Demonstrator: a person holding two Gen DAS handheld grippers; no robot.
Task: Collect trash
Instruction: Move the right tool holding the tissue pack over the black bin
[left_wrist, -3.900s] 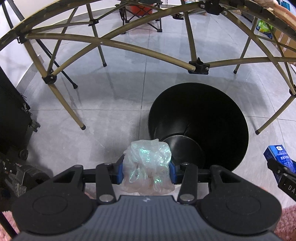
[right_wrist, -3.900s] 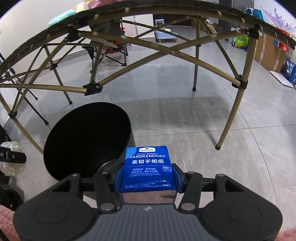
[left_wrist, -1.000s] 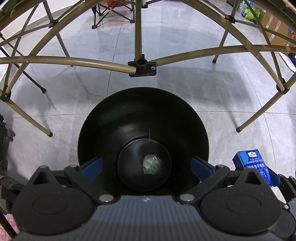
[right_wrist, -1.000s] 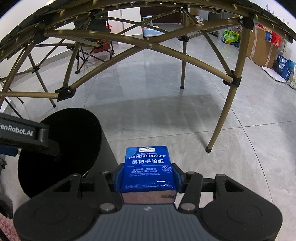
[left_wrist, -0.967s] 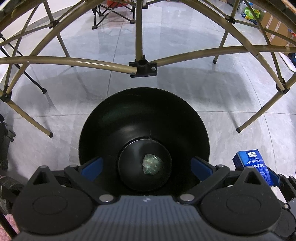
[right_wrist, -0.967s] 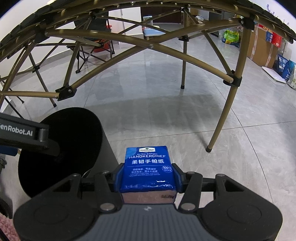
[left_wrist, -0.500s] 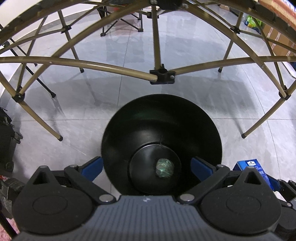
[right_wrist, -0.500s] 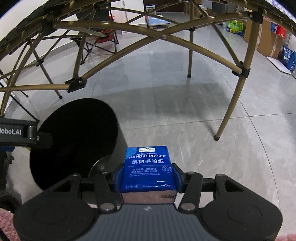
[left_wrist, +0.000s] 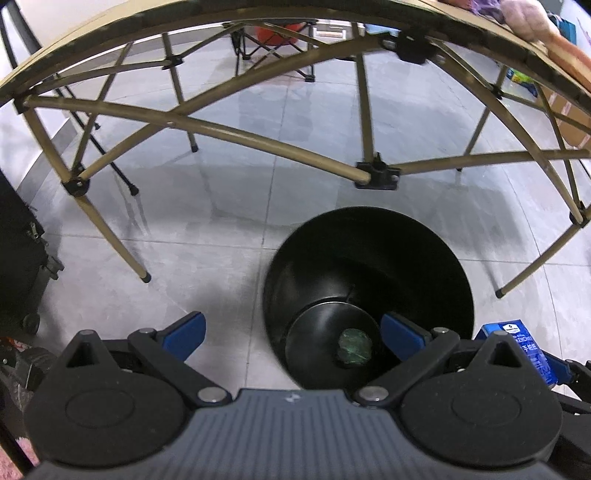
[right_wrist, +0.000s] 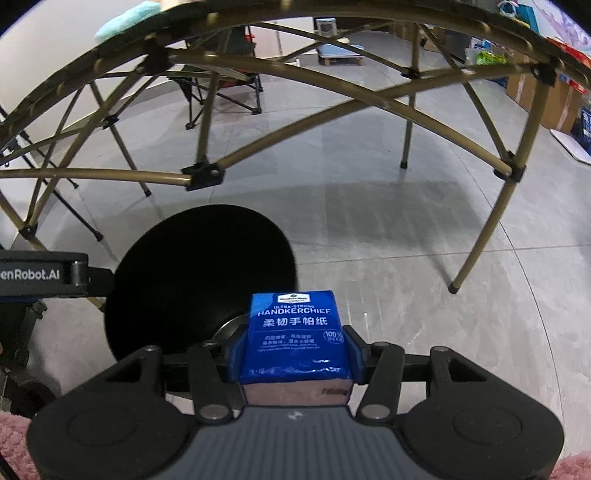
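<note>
The right claw (right_wrist: 293, 345) is clamped on a blue tissue pack (right_wrist: 294, 332) printed "ULTRA-STRONG HANDKERCHIEF", beside the black bin (right_wrist: 199, 273). The left claw (left_wrist: 293, 330) gapes empty over the bin, where a crumpled wad (left_wrist: 354, 349) lies. Its side reads "enRobot.AI".

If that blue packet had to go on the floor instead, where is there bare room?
Bare grey tile lies right of the black bin, out to the table leg, and left of it toward another leg. Under the table the crossed struts crowd any hand passing through.
</note>
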